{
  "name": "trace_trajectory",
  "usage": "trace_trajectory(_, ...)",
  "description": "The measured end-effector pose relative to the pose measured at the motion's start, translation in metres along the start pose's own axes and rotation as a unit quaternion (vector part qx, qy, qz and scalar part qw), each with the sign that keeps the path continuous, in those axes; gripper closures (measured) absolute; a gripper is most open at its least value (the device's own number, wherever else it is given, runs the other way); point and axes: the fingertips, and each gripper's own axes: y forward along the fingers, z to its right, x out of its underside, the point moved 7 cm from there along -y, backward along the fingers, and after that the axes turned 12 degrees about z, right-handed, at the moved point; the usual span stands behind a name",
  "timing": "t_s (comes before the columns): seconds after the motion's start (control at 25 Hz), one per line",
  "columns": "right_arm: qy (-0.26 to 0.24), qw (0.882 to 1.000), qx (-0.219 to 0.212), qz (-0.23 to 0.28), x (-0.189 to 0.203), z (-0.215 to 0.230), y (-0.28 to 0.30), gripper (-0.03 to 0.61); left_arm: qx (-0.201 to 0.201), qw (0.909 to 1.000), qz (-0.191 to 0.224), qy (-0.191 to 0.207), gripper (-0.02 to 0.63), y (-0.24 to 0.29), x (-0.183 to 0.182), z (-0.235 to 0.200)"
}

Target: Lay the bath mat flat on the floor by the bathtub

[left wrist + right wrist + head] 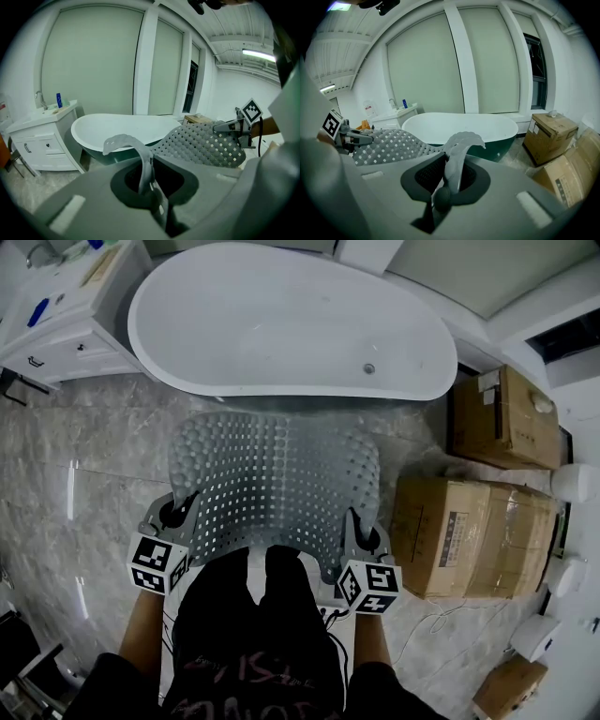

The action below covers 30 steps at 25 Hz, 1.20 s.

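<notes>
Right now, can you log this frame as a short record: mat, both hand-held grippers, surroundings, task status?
bath mat: grey, perforated, held spread out in front of the bathtub
left hand-held gripper: shut on the mat's near left corner
right hand-held gripper: shut on the near right corner
surroundings: white vanity cabinet left of tub, cardboard boxes right
status: mat not yet flat on the floor

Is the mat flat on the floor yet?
No, the left gripper and right gripper hold the bath mat's near edge up.
</notes>
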Motion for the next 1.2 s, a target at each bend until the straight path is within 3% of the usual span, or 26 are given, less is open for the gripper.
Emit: trace_trajectory(1.2,-0.017,0.999,-0.047,-0.003,0.093,0.03,0.09,0.525,-0.057,0.9982,-0.004,0.018,0.589,0.075,0.101,-0.032)
